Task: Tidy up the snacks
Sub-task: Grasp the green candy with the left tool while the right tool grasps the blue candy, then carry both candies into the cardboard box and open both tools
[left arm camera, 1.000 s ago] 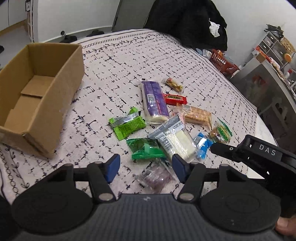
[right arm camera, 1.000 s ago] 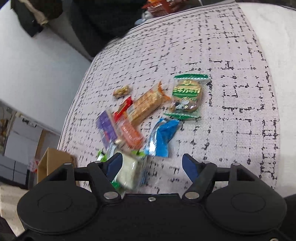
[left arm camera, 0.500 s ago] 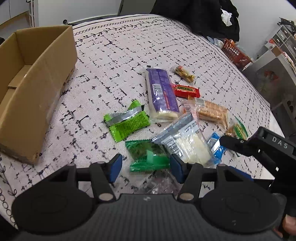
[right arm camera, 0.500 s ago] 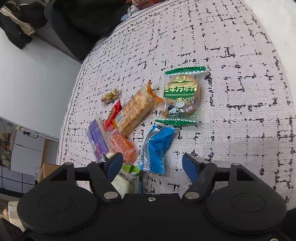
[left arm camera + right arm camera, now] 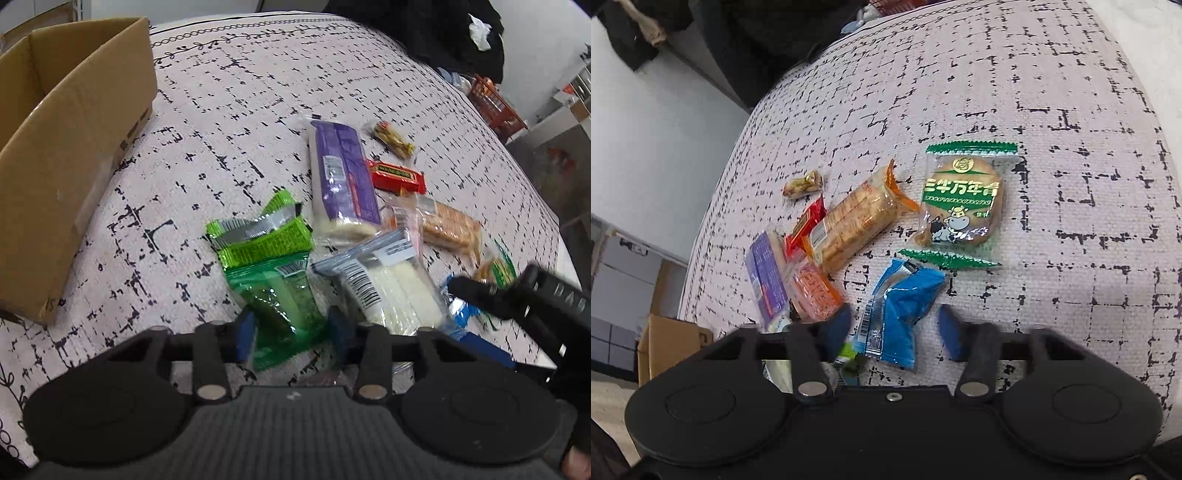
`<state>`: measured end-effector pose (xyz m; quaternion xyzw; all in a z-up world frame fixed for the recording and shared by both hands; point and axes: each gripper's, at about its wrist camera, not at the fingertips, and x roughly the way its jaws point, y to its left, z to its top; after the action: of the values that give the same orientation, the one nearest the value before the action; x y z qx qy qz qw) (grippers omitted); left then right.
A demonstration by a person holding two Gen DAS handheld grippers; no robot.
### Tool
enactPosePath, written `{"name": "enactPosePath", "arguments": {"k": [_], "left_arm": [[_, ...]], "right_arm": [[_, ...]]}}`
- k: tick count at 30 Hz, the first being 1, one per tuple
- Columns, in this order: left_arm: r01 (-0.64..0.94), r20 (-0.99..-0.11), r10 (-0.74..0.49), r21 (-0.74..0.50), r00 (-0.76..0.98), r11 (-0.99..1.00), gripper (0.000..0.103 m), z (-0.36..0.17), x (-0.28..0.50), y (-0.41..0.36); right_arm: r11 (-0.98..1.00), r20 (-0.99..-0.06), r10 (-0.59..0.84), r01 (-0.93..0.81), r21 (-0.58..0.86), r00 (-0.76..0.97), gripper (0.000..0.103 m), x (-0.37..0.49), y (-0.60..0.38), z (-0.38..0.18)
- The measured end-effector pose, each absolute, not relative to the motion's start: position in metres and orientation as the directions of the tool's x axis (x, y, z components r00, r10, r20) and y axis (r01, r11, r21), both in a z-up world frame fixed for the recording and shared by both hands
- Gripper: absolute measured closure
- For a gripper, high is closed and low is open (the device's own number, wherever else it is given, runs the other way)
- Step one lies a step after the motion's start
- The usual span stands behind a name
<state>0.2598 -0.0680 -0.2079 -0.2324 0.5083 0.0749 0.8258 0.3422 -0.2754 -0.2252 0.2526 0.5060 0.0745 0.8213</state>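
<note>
- Left gripper [image 5: 291,334]: jaws have just been closing and now stand narrow around the dark green packet [image 5: 282,299]; pads sit at its sides, but firm pressing is not clear.
- Right gripper [image 5: 894,332]: jaws have just been closing around the blue packet [image 5: 899,306]; a gap shows on the right pad's side, so no grip yet.
- Snacks lie in a loose heap mid-bed on the patterned bedspread [image 5: 229,122]; the cardboard box [image 5: 70,147] stands well apart, at the bed's left edge.
- Risk: the green packet overlaps the lime packet [image 5: 258,240] and touches the white cheese pack [image 5: 391,291]; a lift could drag either along.
- Risk: slick, crinkly film. A pinch on the loose edge may slip out on the way to the box.
- Risk: both grippers work close together; the right one shows just beside the cheese pack in the left view, so a crossing move could knock them together.
- Risk: the blue packet lies near the bed's right edge; a nudge could send it off.
</note>
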Motion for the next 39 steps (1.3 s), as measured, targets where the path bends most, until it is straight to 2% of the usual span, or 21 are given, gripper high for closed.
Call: {"name": "enactPosePath", "arguments": {"k": [5,18,31,39], "left_arm": [[-0.357,-0.866,-0.118,-0.32,0.486,0.878,0.067,-0.202,0.255,-0.065],[-0.316,-0.799,-0.137,-0.381,0.586,0.869,0.068,-0.156,0.237,-0.048],[-0.252,-0.707,-0.181,-0.462,0.684,0.851,0.068,-0.118,0.221,-0.026],[-0.257,-0.681,-0.184,-0.492,0.708,0.832,0.068,-0.108,0.211,0.0]], "right_arm": [[0.845,-0.774,0.421,0.106,0.524,0.473,0.077,0.341,-0.276,-0.22],[0.886,-0.753,0.383,0.017,0.463,0.536,0.077,0.321,-0.267,-0.181],[0.881,-0.709,0.38,0.003,0.474,0.594,0.077,0.288,-0.246,-0.145],[0.882,-0.691,0.393,-0.035,0.471,0.606,0.077,0.277,-0.22,-0.127]]}}
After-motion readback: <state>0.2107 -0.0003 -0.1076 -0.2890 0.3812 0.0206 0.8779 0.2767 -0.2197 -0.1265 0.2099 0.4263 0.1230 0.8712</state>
